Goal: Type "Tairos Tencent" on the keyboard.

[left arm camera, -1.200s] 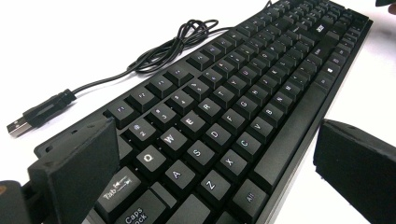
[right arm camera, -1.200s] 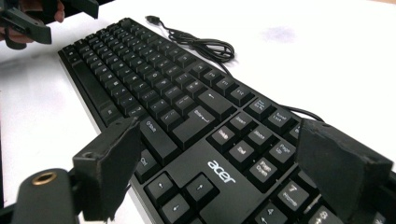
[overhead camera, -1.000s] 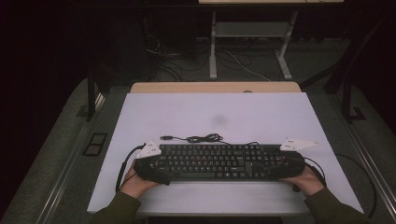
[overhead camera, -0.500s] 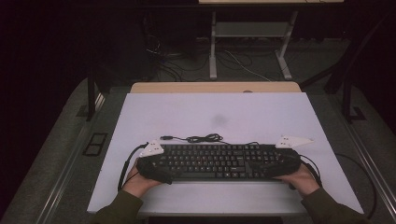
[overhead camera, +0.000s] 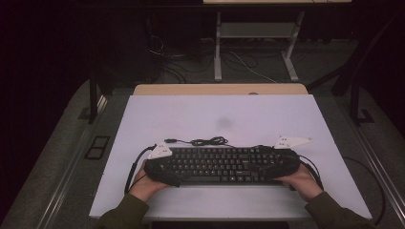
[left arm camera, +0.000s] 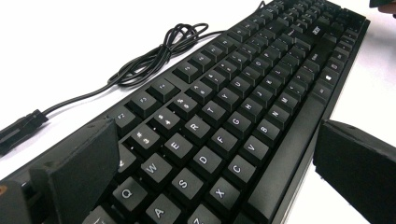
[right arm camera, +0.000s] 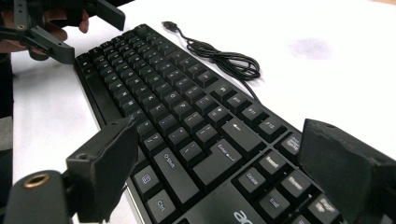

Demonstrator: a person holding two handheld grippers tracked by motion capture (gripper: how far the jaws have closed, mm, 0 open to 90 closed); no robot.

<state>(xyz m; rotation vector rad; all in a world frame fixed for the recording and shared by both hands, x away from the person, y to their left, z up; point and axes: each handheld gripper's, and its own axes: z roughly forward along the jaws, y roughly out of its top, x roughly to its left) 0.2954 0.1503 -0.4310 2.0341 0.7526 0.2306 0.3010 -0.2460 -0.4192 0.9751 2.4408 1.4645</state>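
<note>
Black keyboard (overhead camera: 222, 164) lying flat at lower centre of the white tabletop (overhead camera: 191, 114), coiled cable (overhead camera: 203, 141) just behind. 2 tools straddling its ends: left tool (left arm camera: 215, 172) and right tool (right arm camera: 219, 172), jaws apart, not yet clamped. Probably rigid, light, slightly slippery plastic; best gripped across the short end edges.

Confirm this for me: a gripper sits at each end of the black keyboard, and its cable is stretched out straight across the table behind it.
One detail is off. The cable is not straight: it lies bunched in loose loops behind the keyboard, as the high view shows. The left gripper and right gripper do sit at its two ends.
</note>
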